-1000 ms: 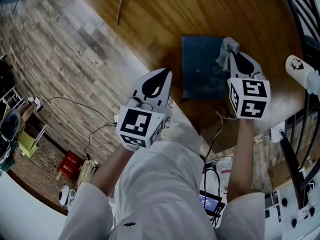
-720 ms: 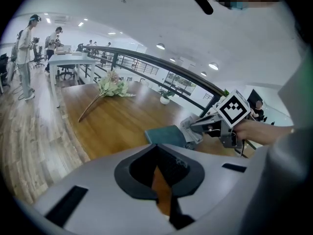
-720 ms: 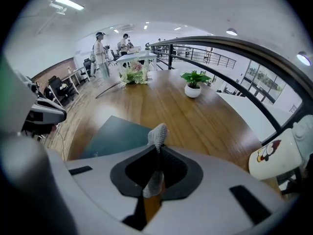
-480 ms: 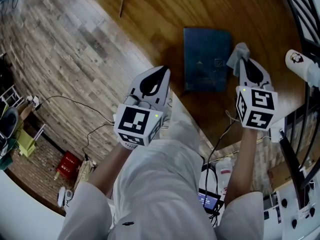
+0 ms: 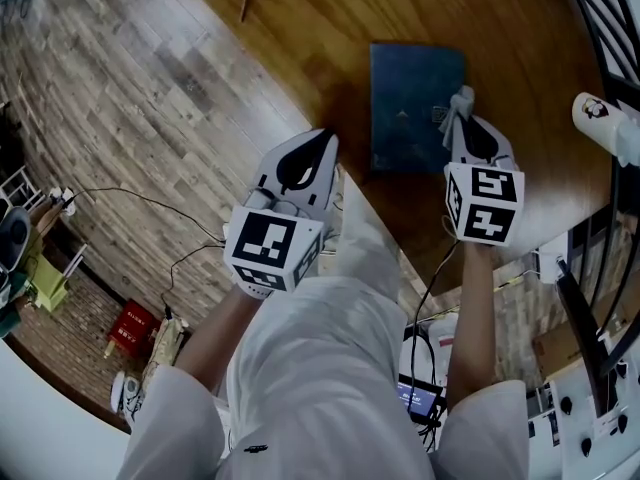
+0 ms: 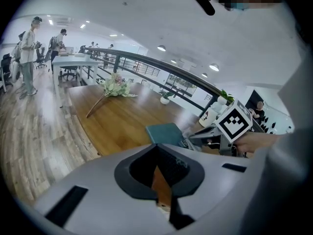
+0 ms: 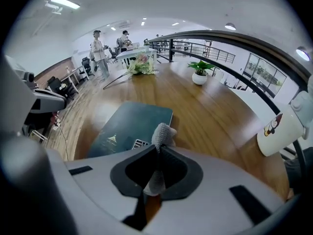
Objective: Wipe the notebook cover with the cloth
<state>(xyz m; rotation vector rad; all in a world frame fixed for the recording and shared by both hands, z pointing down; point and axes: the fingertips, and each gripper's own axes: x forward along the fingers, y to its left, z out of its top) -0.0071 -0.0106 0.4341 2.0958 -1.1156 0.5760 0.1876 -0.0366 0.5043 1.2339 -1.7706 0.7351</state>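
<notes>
The wooden worktop [image 5: 330,28] carries the dark blue notebook [image 5: 410,98], lying flat. Left of the notebook, the left hand-held gripper [image 5: 325,140] has its jaws pressed together, empty. At the notebook's near right edge, the right hand-held gripper [image 5: 462,118] pinches the grey cloth [image 5: 458,106]. A white mug [image 5: 600,118] stands well to the right.

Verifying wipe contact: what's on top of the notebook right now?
Only the grey cloth, pinched in the right claw, over the near right edge of the notebook. Nothing else lies on it. Whether the cloth touches is hidden by the cloth itself.
</notes>
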